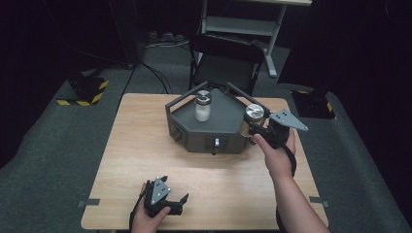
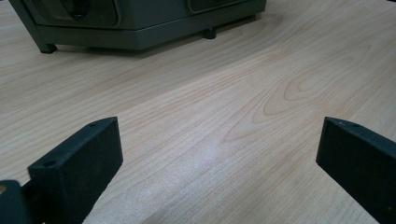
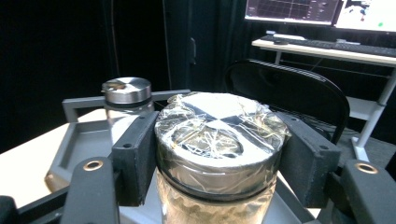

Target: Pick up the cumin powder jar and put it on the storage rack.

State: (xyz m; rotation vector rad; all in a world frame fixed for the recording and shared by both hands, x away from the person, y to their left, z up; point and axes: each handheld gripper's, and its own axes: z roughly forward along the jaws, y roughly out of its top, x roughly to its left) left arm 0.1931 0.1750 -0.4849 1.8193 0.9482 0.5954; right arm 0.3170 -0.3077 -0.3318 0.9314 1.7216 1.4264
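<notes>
Already clamped, the right gripper (image 1: 256, 125) holds a jar (image 1: 254, 114) by its silver lid at the right end of the grey tray (image 1: 228, 127), which sits at the far middle of the table (image 1: 141, 160). Seen from the right gripper view, the two black jaws press the lid's rim from either side, and the jar (image 3: 217, 158) stands upright between them, its long axis vertical and its glass body dropping out of sight below. Crinkled clear film covers the lid top. Whether the jar's base rests on the tray or hangs just above it cannot be told.

A second jar (image 1: 202, 108), white-filled and silver-capped, stands upright near the tray's back wall, to the left of the held one and apart from it; in the right gripper view it (image 3: 126, 100) shows beyond the left jaw.

Near the table's front edge, well apart from the tray, the left gripper (image 1: 176, 201) rests low with its jaws spread wide and nothing between them; its own view looks across bare wood toward the tray's front wall (image 2: 140, 28).

Judged from this, the right hand (image 1: 278, 158) is the working one. Any lift or set-down would run straight along the jar's vertical axis, with the tray's rails and the other jar the nearest obstacles.
</notes>
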